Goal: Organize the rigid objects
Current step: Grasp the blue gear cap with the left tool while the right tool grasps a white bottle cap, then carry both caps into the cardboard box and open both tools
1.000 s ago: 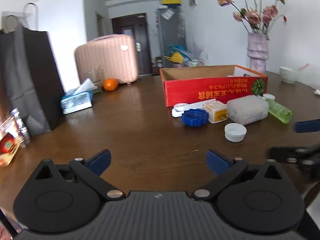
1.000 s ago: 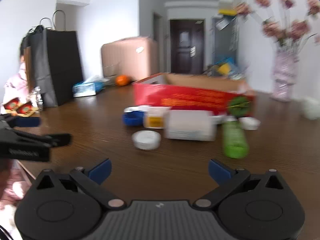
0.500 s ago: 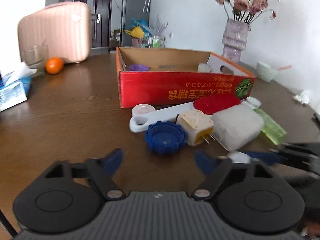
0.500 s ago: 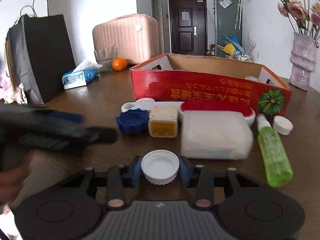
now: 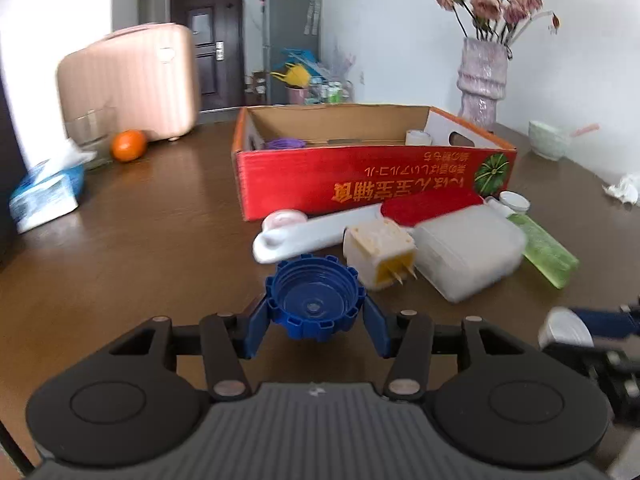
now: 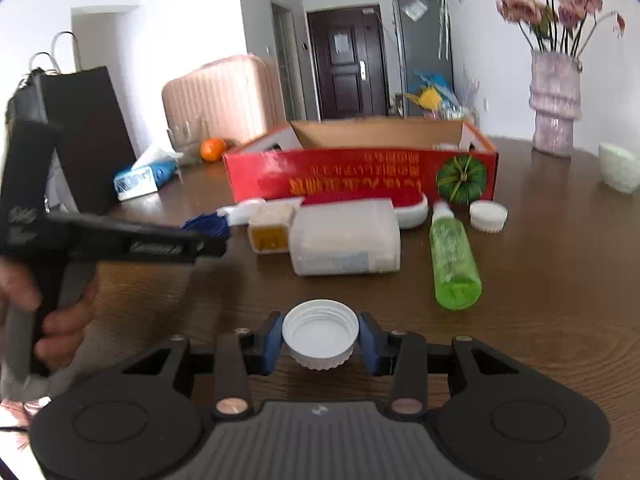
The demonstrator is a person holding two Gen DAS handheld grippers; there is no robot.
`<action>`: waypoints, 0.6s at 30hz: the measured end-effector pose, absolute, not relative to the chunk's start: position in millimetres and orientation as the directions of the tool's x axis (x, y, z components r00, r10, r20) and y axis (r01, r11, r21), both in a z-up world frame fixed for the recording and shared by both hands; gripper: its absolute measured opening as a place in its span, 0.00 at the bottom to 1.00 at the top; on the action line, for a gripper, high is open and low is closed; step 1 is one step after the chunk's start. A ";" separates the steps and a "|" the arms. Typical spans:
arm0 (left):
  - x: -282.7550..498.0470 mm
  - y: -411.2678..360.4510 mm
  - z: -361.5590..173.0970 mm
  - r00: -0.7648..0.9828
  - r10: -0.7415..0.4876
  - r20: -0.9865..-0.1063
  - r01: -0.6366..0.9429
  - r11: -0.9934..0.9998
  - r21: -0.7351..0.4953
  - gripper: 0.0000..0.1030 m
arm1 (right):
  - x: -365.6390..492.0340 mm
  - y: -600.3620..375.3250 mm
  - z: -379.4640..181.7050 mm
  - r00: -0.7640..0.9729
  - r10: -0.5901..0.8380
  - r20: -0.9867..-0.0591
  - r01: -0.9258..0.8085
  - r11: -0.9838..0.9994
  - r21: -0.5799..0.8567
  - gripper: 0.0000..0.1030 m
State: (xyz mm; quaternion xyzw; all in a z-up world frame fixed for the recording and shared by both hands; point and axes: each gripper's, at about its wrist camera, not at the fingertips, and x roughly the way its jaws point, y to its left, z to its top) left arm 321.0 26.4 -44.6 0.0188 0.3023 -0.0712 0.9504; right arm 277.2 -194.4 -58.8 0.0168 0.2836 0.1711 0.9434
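My left gripper [image 5: 315,312] is shut on a blue ribbed cap [image 5: 316,300], open side up, just above the brown table [image 5: 140,264]. My right gripper [image 6: 320,340] is shut on a white cap [image 6: 320,332], also open side up. In front lies a row of loose things: a white scoop [image 5: 304,234], a yellow-faced plug adapter [image 5: 380,252], a frosted plastic box [image 6: 344,236], a green bottle [image 6: 454,260], a red-topped lid [image 6: 404,202] and a small white cap [image 6: 488,216]. Behind them stands an open red cardboard box [image 5: 360,184].
A tissue pack [image 5: 44,196], an orange [image 5: 128,144], a glass [image 5: 86,134] and a pink suitcase [image 5: 132,80] stand at the left. A black paper bag [image 6: 88,140] is further left. A flower vase [image 5: 482,80] and a bowl [image 5: 548,144] stand at the right.
My left gripper moved forward to the blue cap and shut on it. My right gripper stays shut on the white cap and has lifted it slightly off the table.
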 end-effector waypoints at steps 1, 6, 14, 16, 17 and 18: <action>309.9 28.6 -42.9 0.807 -0.119 -0.579 0.135 0.991 -0.015 0.50 | 272.6 -194.9 -56.8 0.786 0.336 -0.518 -0.319 0.939 0.125 0.38; 253.6 36.3 -28.0 0.816 -0.086 -0.571 0.094 0.995 -0.015 0.50 | 247.1 -197.2 -48.6 0.809 0.359 -0.466 -0.341 0.932 0.126 0.38; 193.3 40.2 11.4 0.889 -0.065 -0.453 0.060 0.998 -0.024 0.50 | 201.0 -203.9 -25.4 0.873 0.348 -0.342 -0.333 0.937 0.105 0.38; 188.4 38.3 16.5 0.898 -0.077 -0.434 0.071 0.997 -0.029 0.50 | 193.9 -207.9 -21.0 0.883 0.337 -0.326 -0.321 0.941 0.103 0.38; 187.5 37.8 18.1 0.901 -0.082 -0.427 0.075 0.997 -0.032 0.50 | 191.9 -209.4 -19.5 0.887 0.330 -0.322 -0.314 0.944 0.102 0.38; 188.3 37.5 18.8 0.902 -0.083 -0.423 0.077 0.997 -0.033 0.50 | 190.1 -211.2 -17.5 0.892 0.320 -0.318 -0.305 0.947 0.100 0.38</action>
